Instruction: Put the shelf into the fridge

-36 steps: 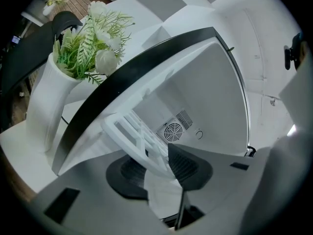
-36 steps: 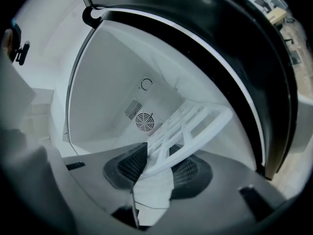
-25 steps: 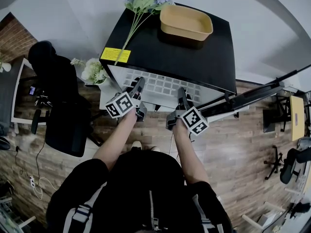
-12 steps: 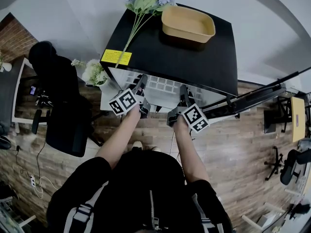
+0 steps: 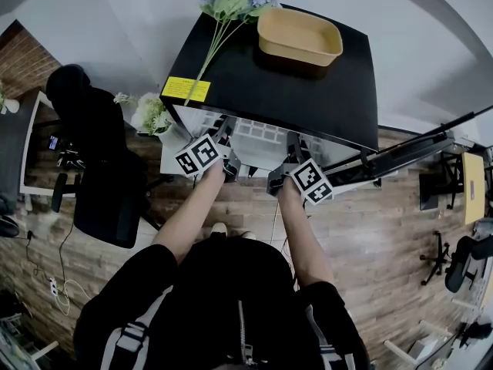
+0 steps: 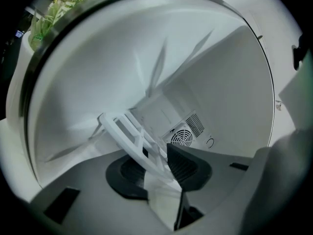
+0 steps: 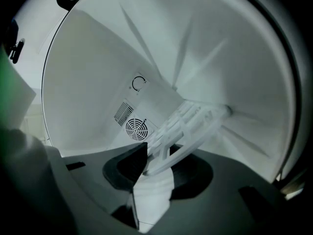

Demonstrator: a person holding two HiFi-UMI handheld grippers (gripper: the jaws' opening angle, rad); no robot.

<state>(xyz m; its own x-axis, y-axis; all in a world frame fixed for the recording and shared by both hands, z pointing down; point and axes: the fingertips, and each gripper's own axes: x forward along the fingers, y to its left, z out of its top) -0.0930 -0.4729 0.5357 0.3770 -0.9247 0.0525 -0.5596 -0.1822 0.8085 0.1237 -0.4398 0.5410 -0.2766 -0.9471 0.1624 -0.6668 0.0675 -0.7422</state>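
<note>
Fridge (image 5: 308, 83): black, seen from above, door swung open, white inside.
Shelf (image 5: 258, 133): white slatted rack, mostly inside the fridge, front rail at its mouth.
Left gripper (image 6: 157, 170): at the fridge mouth; jaws have just been closing and clamp the shelf's front rail.
Right gripper (image 7: 156, 173): at the fridge mouth, clenched on the same rail.
Fridge top: tan tray (image 5: 299, 37), artificial flowers (image 5: 227, 2).

Shelf (image 5: 260, 134) partly in fridge (image 5: 339, 106); basin (image 5: 299, 35), flowers (image 5: 225, 5) on top.

1 overhead view, 2 close views inside fridge (image 5: 308, 91)
</note>
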